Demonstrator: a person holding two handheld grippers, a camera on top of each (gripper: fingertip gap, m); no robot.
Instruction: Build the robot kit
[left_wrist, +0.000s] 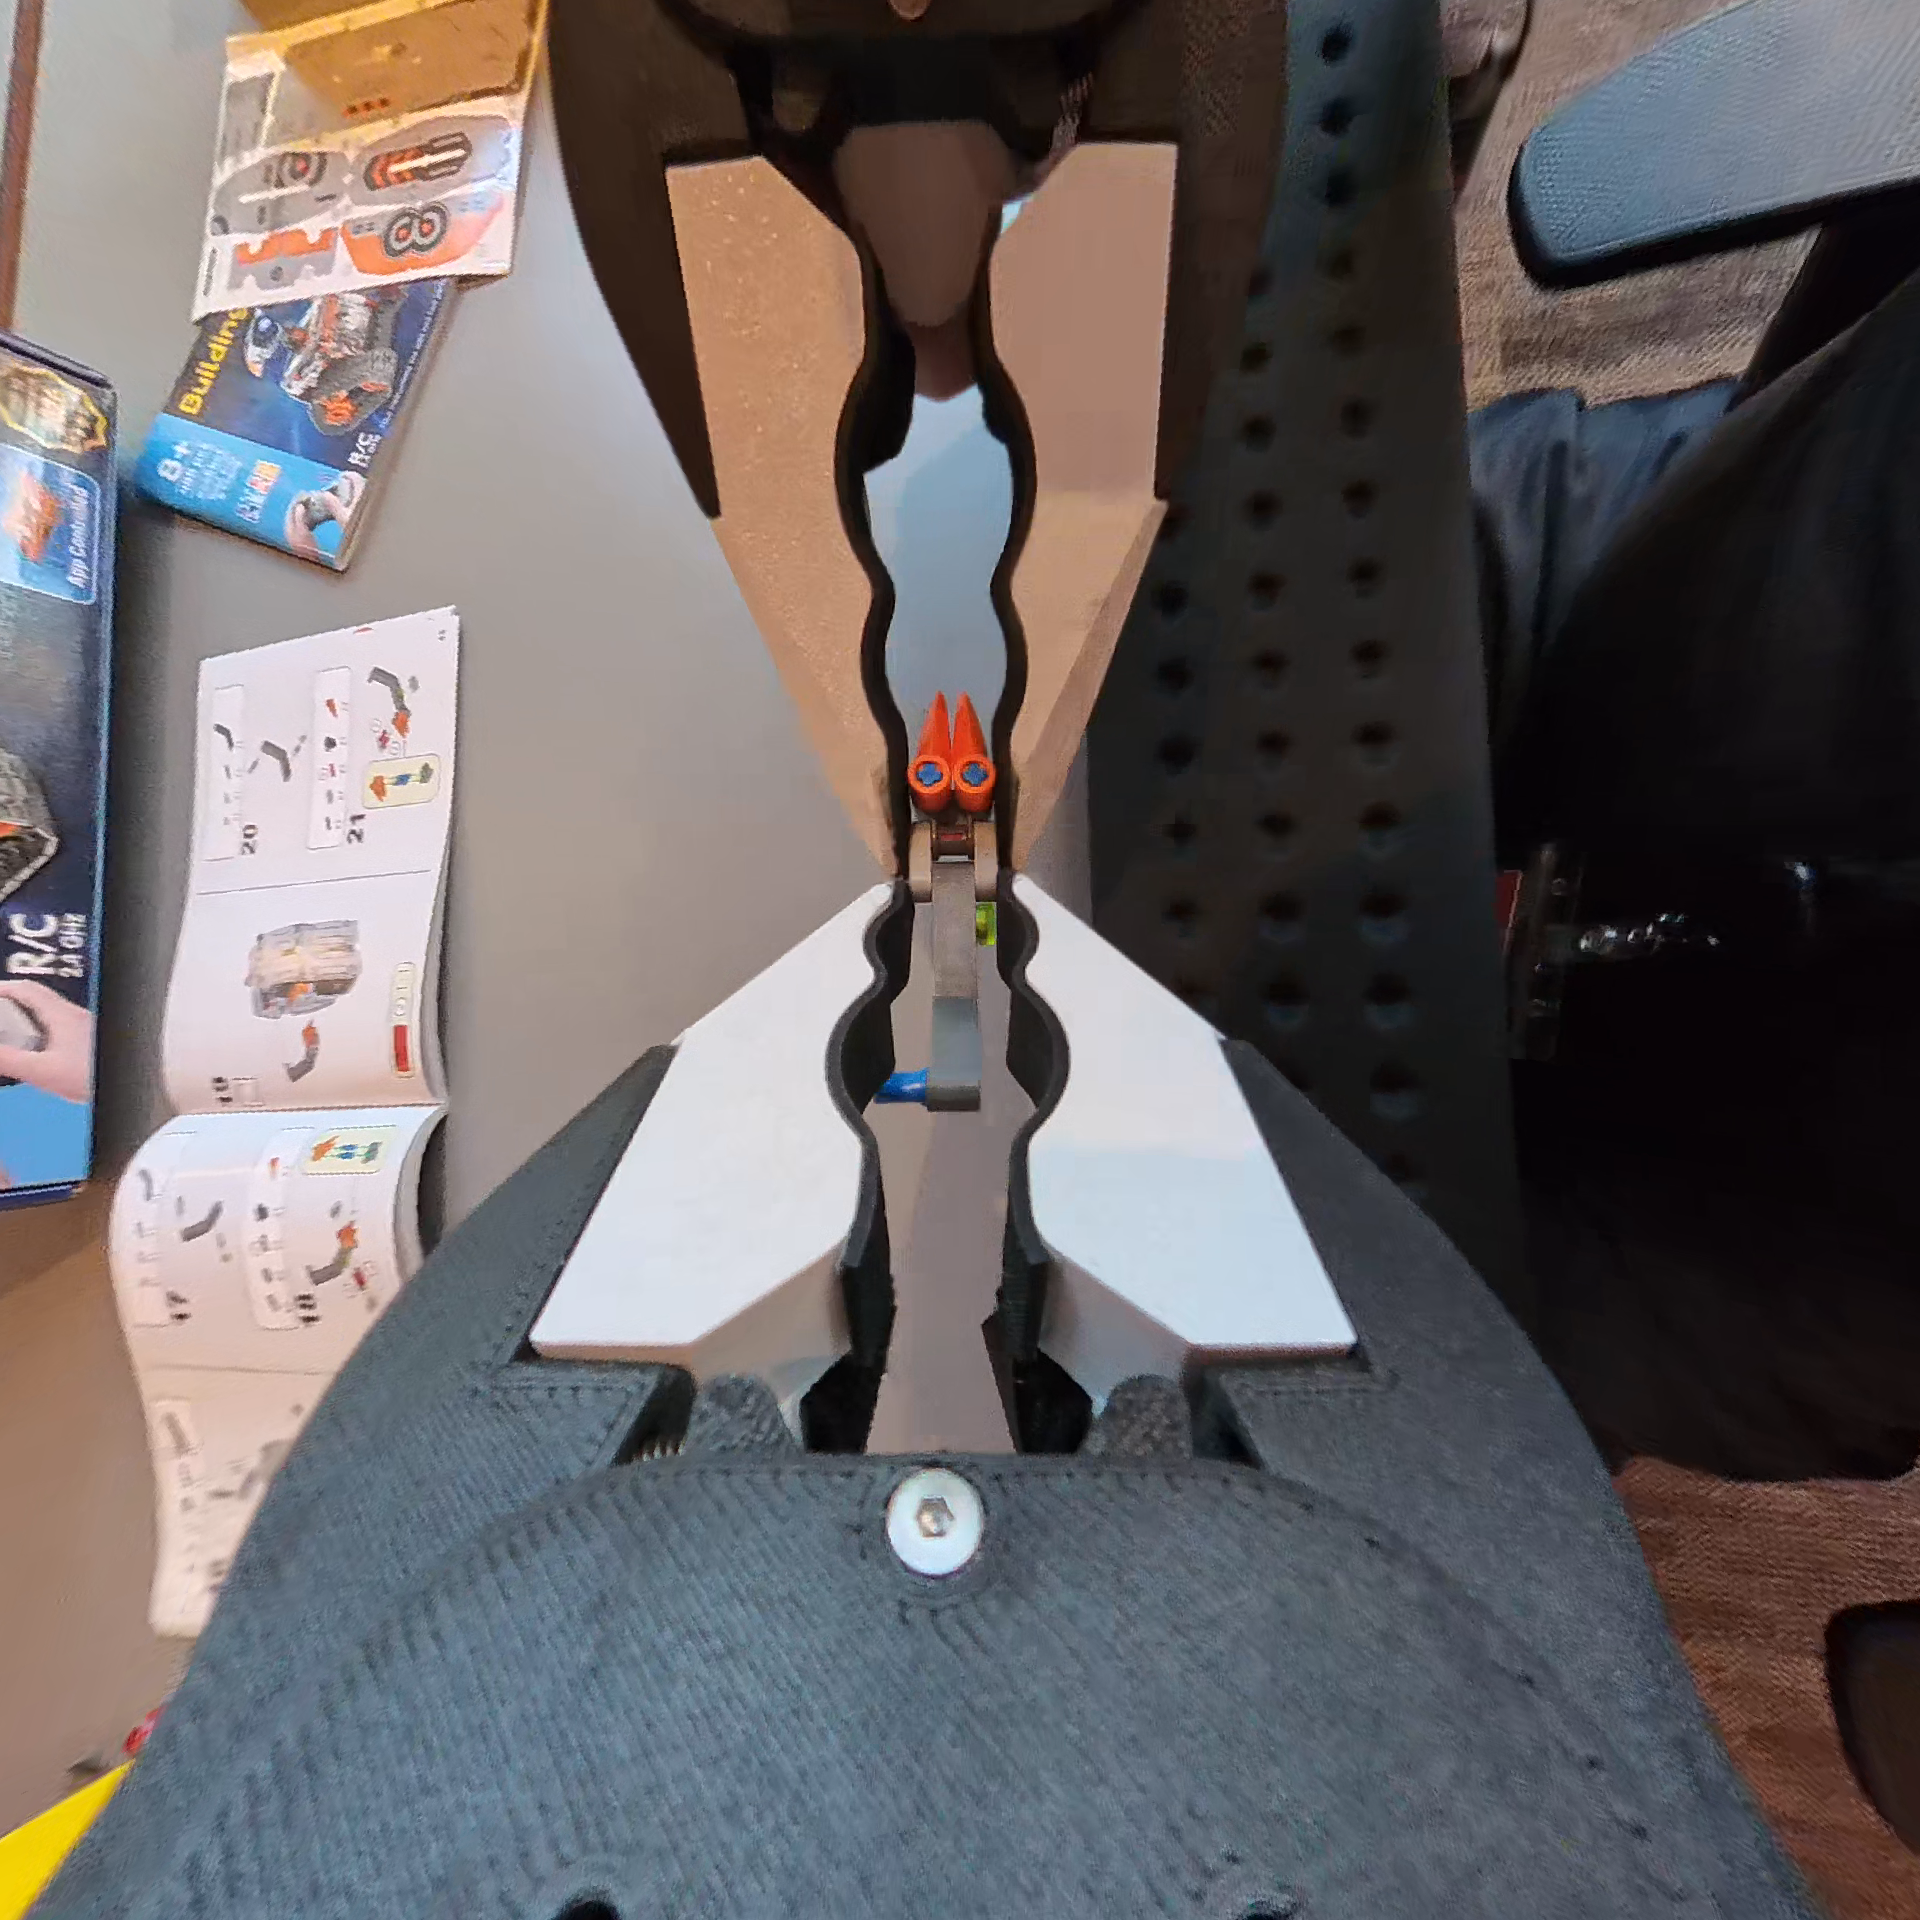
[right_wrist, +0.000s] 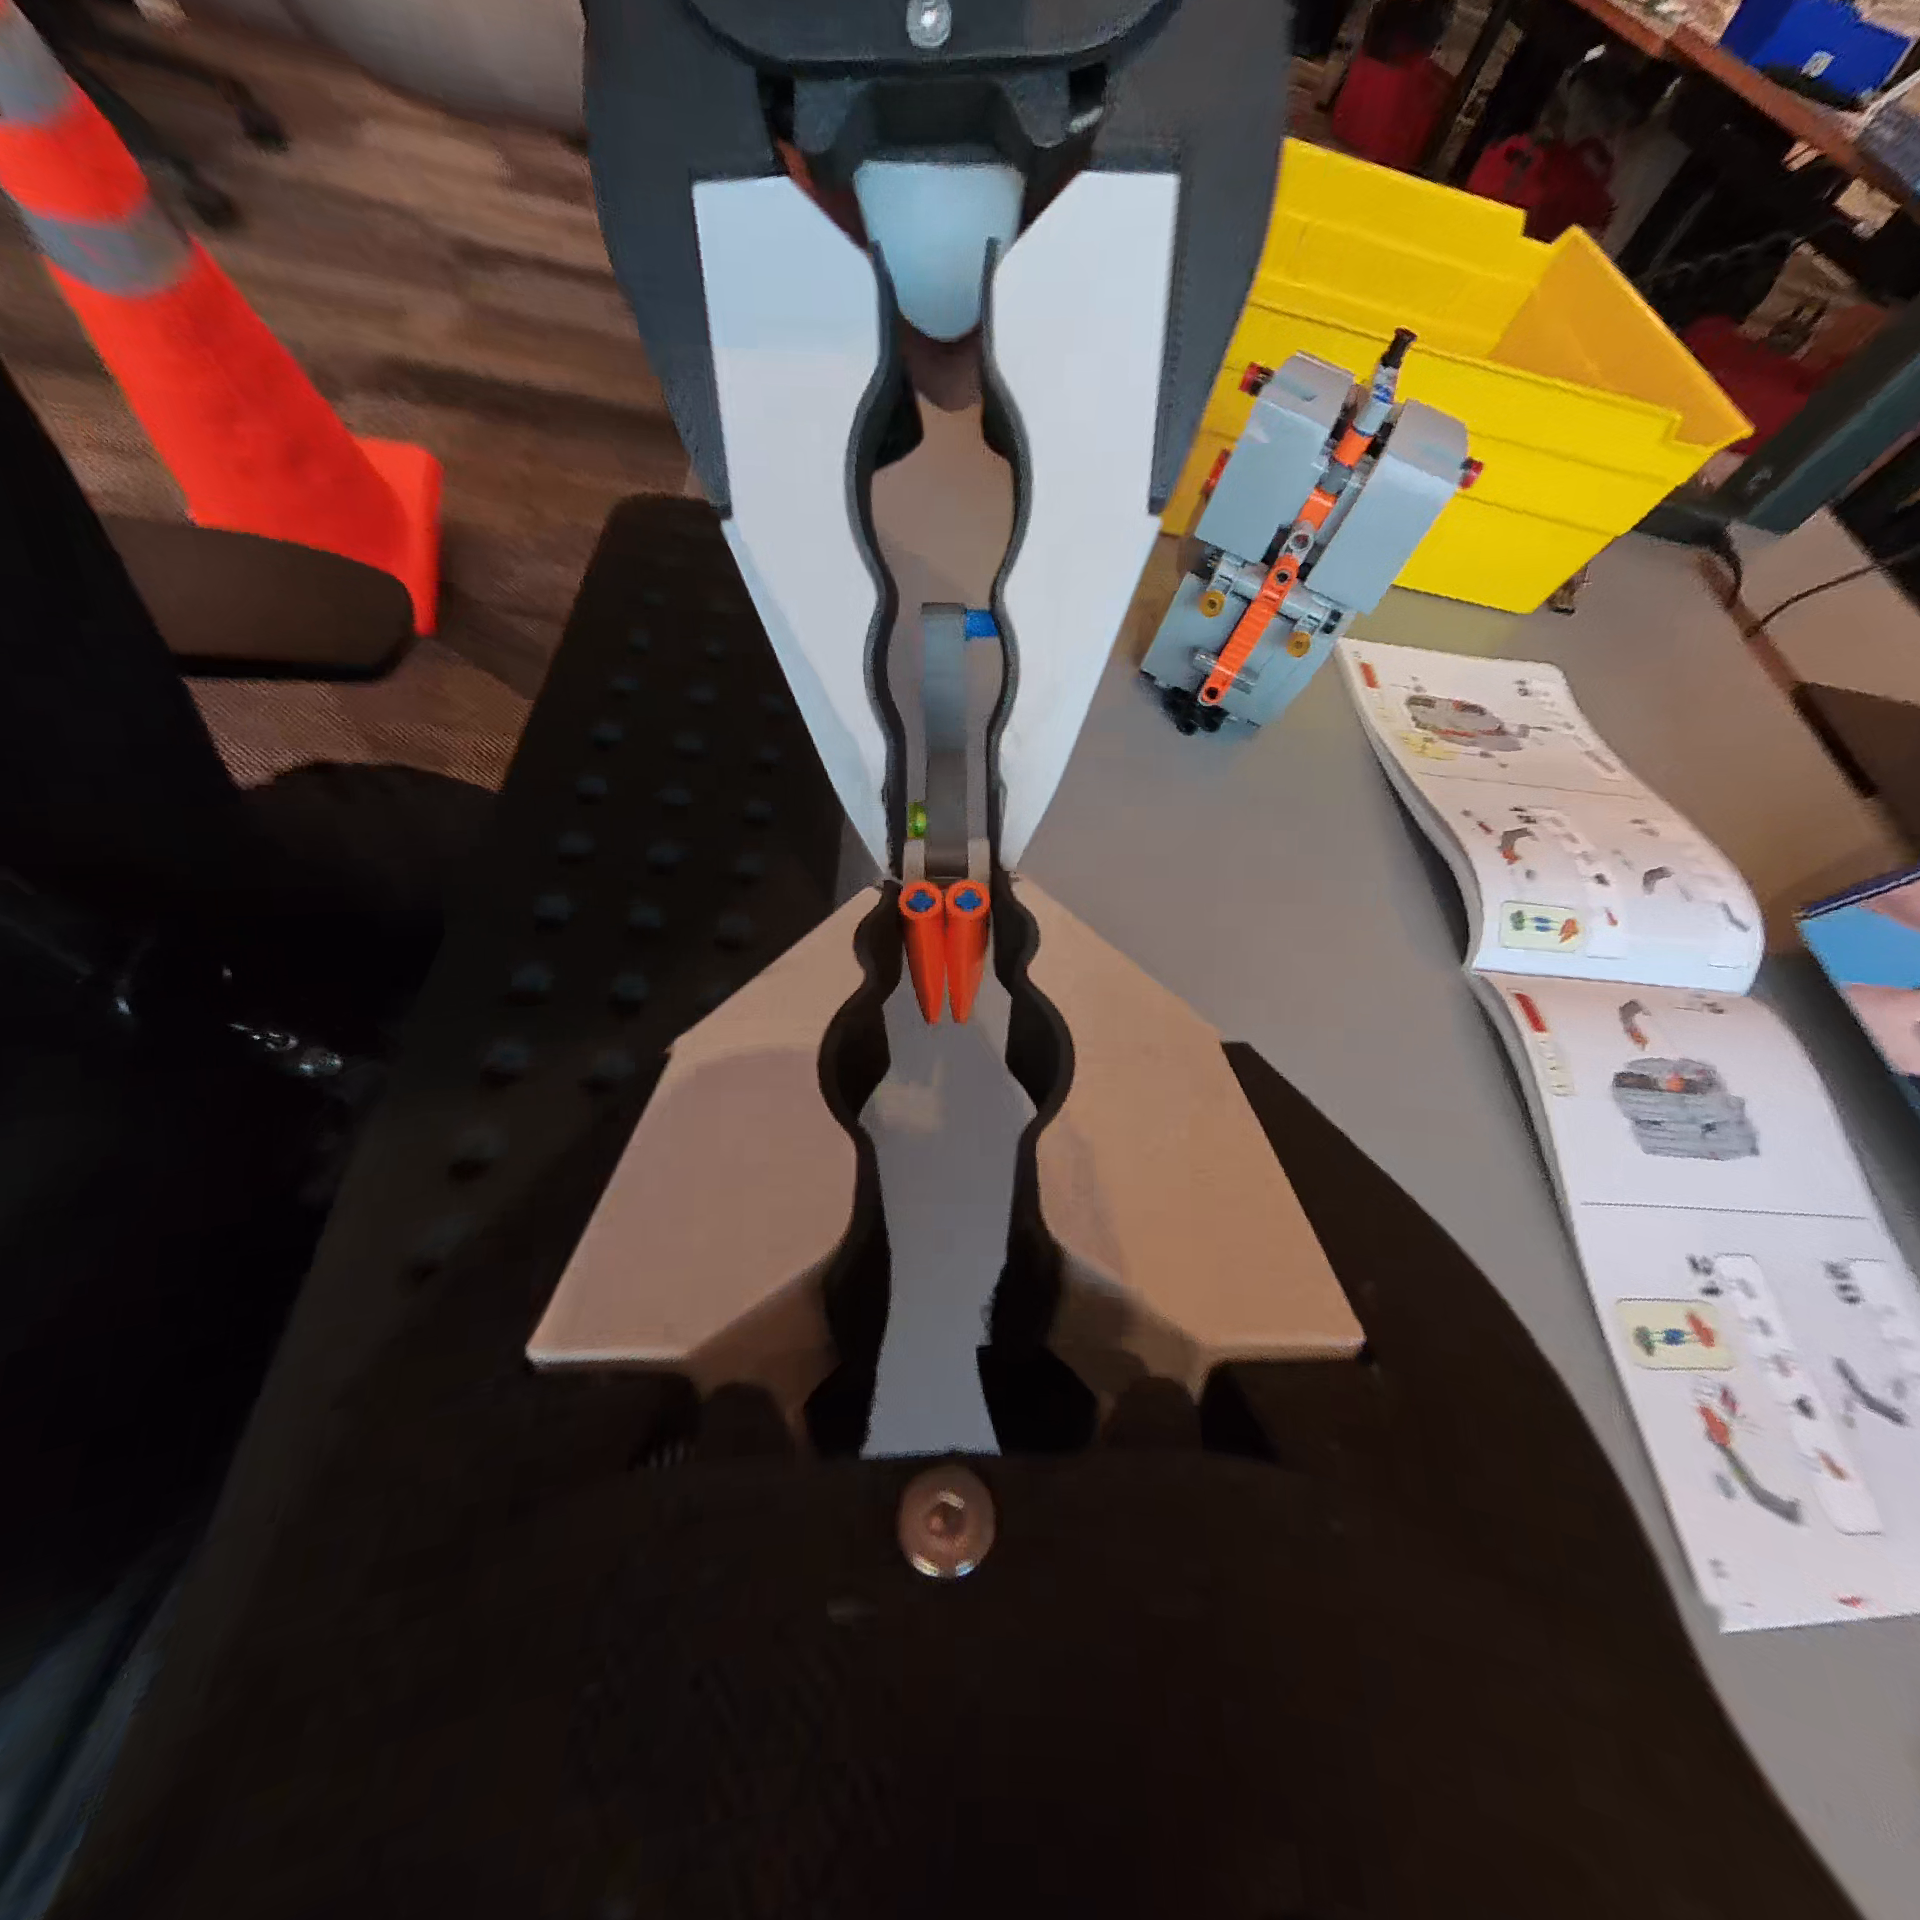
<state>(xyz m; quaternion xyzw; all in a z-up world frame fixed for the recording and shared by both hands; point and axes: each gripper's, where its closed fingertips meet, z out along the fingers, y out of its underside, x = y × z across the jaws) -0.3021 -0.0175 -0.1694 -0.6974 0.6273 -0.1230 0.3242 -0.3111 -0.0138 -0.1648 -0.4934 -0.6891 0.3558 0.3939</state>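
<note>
My two grippers meet tip to tip over the grey table. My left gripper is shut on a grey bent beam with a blue pin and a small green stud. My right gripper is shut on two orange spike pieces with blue centres. The spikes join the beam's end, so both grippers hold one small assembly. The right gripper shows opposite in the left wrist view, around the spikes. The left gripper shows opposite in the right wrist view, around the beam.
An open instruction booklet lies on the table. A toy box, a blue booklet and a sticker sheet lie nearby. A grey-and-orange brick model stands before a yellow bin. A black perforated chair and an orange cone are beside. Both grippers' tips are close together, under 4 cm apart.
</note>
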